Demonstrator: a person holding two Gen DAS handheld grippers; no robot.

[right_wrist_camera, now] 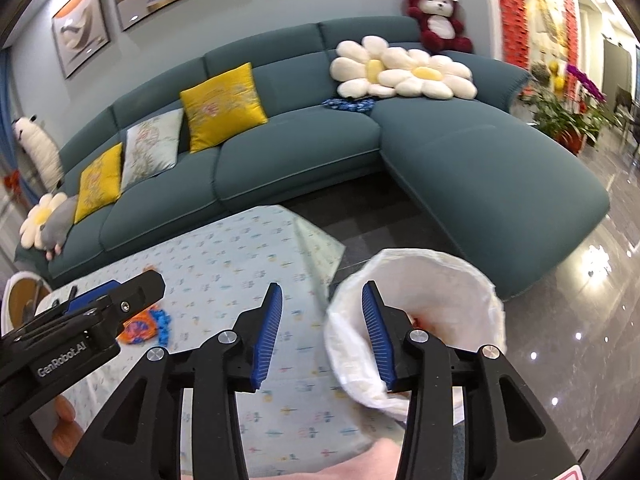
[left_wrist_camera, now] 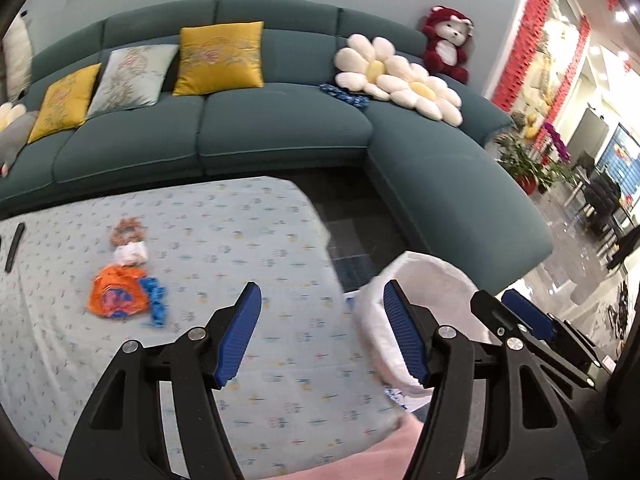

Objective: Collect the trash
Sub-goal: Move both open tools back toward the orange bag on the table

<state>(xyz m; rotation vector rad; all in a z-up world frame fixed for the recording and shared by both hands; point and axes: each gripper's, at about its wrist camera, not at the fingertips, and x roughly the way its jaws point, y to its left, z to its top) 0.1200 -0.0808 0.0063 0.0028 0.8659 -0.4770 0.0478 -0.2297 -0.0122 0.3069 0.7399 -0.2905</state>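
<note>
Holding both tools over the counter [left_wrist_camera: 248,216] with its pale printed cloth, I see my left gripper [left_wrist_camera: 322,334] with its blue pads well apart and nothing between them. My right gripper [right_wrist_camera: 322,338] is parted too, a little less widely, and it grips nothing; its right finger stands in front of the rim of the white-lined trash bin [right_wrist_camera: 452,276].

From the left wrist view, the trash sits in a small cluster toward ten o'clock of my left gripper: an orange wrapper [left_wrist_camera: 116,292] with a crumpled blue scrap [left_wrist_camera: 156,300] touching its right edge, a white crumpled wad [left_wrist_camera: 130,252] just beyond it, and a brownish ring-shaped piece [left_wrist_camera: 128,230] farther still. A dark slim object [left_wrist_camera: 14,246] lies at the far left edge of the cloth; I cannot tell what it is.

The bin stands off the counter's right corner, at two o'clock of my left gripper. Something reddish shows inside it, partly hidden. A teal sofa [right_wrist_camera: 304,152] with cushions curves behind the counter.
</note>
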